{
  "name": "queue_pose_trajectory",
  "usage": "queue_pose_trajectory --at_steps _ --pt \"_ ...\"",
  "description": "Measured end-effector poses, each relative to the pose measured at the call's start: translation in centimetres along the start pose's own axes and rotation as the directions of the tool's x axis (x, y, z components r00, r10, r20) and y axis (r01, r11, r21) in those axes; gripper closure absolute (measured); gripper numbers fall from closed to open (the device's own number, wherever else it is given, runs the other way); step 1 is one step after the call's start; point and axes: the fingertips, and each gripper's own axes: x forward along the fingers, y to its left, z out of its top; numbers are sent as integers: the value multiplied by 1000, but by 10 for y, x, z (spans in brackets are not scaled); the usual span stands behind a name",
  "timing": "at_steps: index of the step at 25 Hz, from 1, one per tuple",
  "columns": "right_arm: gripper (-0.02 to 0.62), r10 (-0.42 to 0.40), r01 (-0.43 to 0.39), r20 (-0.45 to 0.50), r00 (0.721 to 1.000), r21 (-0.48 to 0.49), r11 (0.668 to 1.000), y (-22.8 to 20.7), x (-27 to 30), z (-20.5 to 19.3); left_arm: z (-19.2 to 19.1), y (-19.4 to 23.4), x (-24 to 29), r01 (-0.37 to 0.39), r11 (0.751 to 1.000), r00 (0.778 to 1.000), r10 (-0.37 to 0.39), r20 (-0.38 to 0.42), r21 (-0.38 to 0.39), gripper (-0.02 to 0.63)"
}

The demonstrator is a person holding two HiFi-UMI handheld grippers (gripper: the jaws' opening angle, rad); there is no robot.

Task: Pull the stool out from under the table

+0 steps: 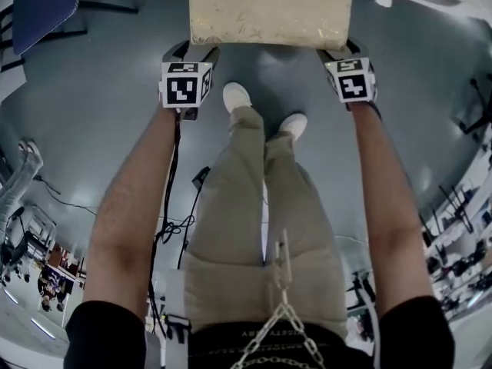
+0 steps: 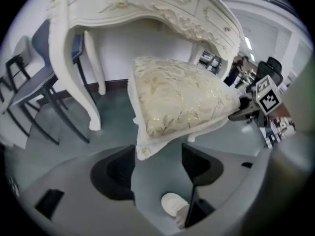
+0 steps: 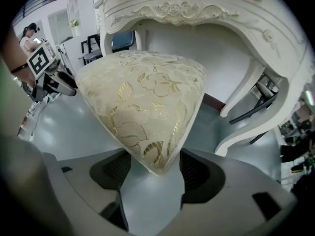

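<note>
The stool (image 1: pixel 269 10) has a cream cushion with gold embroidery and stands on the grey floor in front of me. My left gripper (image 1: pixel 191 52) is at its near left corner and my right gripper (image 1: pixel 342 52) at its near right corner. In the left gripper view the cushion corner (image 2: pixel 142 149) reaches between the jaws of the open left gripper (image 2: pixel 157 163), with a gap on the right side. The right gripper (image 3: pixel 155 168) is open too, and the stool's corner (image 3: pixel 157 156) fills the space between its pads. The ornate white table (image 2: pixel 147 9) rises behind the stool.
White curved table legs (image 2: pixel 78 77) (image 3: pixel 246 102) stand on either side of the stool. Dark chairs (image 2: pixel 29 92) are off to the left. My white shoes (image 1: pixel 236 96) are just below the stool's near edge. A black cable (image 1: pixel 173 225) lies on the floor on the left.
</note>
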Motion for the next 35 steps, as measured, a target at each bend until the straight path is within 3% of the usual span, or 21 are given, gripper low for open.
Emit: queue_pose_trajectory --at_steps 2,4,7,8,12,16,19,21,28,35 --pt "290 -32 31 57 998 26 999 -3 -14 1 -6 2 -21 -21 997 998 26 65 -74 307" --pt "345 -72 65 118 990 63 996 -8 -31 -3 -11 3 -47 -64 994 990 74 118 -84 338" --pt "575 -131 97 227 965 155 983 -16 -72 -11 -12 -3 -92 -183 982 965 189 179 -49 564" --pt "591 -137 87 274 952 187 979 -17 -91 -8 -6 -10 -107 -207 978 954 211 215 -41 585" --pt "594 -142 39 450 881 231 972 -13 -172 21 35 -52 -171 -196 979 893 202 401 -58 603" --pt "594 -100 8 595 798 156 988 4 -244 55 83 -100 -237 -166 984 803 173 571 -66 603" --pt "594 -50 -8 658 751 85 996 17 -288 72 108 -128 -278 -164 985 747 165 644 -62 603" --pt "594 -30 -24 678 734 70 997 21 -310 77 119 -144 -295 -167 985 728 153 669 -43 603" --pt "594 -30 -65 704 709 108 992 17 -342 74 128 -166 -310 -191 982 724 136 676 8 603" --pt "594 -36 -74 701 713 125 989 16 -335 65 129 -168 -303 -216 976 728 149 669 18 603"
